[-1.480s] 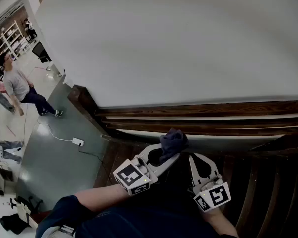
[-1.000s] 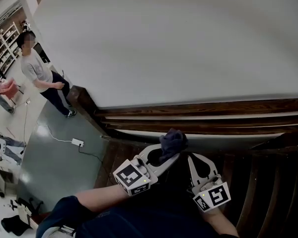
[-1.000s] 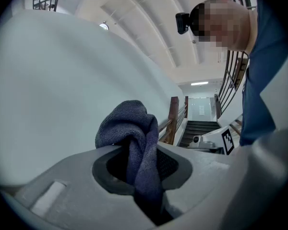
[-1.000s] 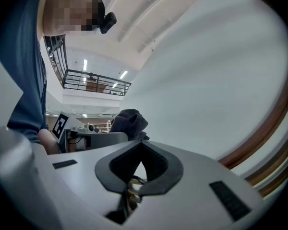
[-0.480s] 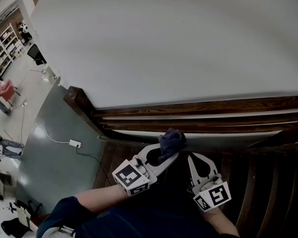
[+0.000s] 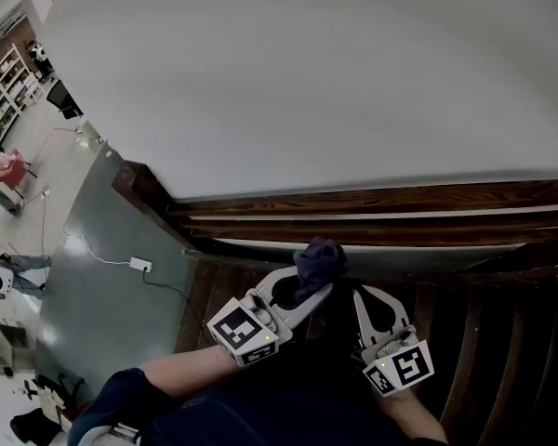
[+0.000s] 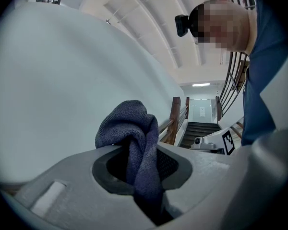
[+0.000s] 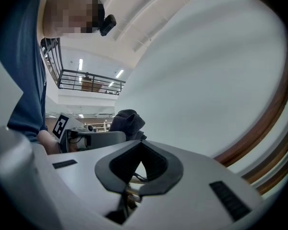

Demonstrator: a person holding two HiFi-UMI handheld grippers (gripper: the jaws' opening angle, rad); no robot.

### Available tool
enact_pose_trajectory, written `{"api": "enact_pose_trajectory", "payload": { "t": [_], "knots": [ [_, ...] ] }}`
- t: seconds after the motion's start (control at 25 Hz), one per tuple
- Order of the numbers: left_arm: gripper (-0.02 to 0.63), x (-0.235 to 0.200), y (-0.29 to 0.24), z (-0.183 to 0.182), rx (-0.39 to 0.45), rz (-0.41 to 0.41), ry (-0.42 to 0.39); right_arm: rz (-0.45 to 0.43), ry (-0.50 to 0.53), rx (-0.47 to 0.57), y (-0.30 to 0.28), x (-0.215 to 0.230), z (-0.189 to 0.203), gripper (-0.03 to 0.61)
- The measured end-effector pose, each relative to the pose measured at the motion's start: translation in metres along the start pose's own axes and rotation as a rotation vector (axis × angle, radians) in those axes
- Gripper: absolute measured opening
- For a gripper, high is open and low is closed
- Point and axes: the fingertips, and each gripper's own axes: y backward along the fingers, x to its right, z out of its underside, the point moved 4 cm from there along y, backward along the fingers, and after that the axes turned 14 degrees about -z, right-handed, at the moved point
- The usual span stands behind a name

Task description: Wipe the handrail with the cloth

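Bunched dark cloth (image 6: 319, 260) clamped in the closed left tool (image 6: 314, 282), wadded past its tips, close to the wooden handrail (image 6: 400, 200) ahead; contact unclear. Right tool (image 6: 363, 295) alongside, closed on nothing. Could scrape wood with bare tips, or lose the wad under pressure.

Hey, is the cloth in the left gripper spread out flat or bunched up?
Bunched up. The cloth is a crumpled wad pinched in the left gripper, its folds bulging above the jaws.
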Motion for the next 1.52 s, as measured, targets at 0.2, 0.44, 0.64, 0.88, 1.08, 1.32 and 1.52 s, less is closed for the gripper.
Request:
{"api": "enact_pose_trajectory", "payload": {
  "t": [0.2, 0.44, 0.64, 0.88, 1.08, 1.32, 1.52],
  "knots": [
    [0.083, -0.016, -0.027, 0.003, -0.005, -0.025, 0.009, -0.008, 0.003, -0.001, -0.01, 0.032, 0.001, 0.008],
    [0.083, -0.028, -0.06, 0.007, -0.016, -0.041, 0.011, -0.015, -0.015, -0.012, -0.017, 0.068, 0.004, 0.008],
    [0.083, -0.04, -0.086, 0.013, -0.039, -0.06, 0.014, -0.024, -0.031, -0.018, -0.025, 0.099, 0.008, 0.008],
    [0.083, -0.053, -0.119, 0.02, -0.057, -0.076, 0.016, -0.041, -0.042, -0.027, -0.035, 0.135, 0.011, 0.008],
    [0.083, -0.068, -0.142, 0.029, -0.069, -0.105, 0.023, -0.05, -0.049, -0.026, -0.043, 0.159, 0.014, 0.008],
    [0.083, -0.085, -0.169, 0.042, -0.081, -0.128, 0.031, -0.051, -0.062, -0.052, -0.052, 0.186, 0.025, 0.008],
    [0.083, -0.095, -0.192, 0.059, -0.112, -0.144, 0.047, -0.055, -0.072, -0.078, -0.06, 0.207, 0.037, 0.008]
  ]
}}
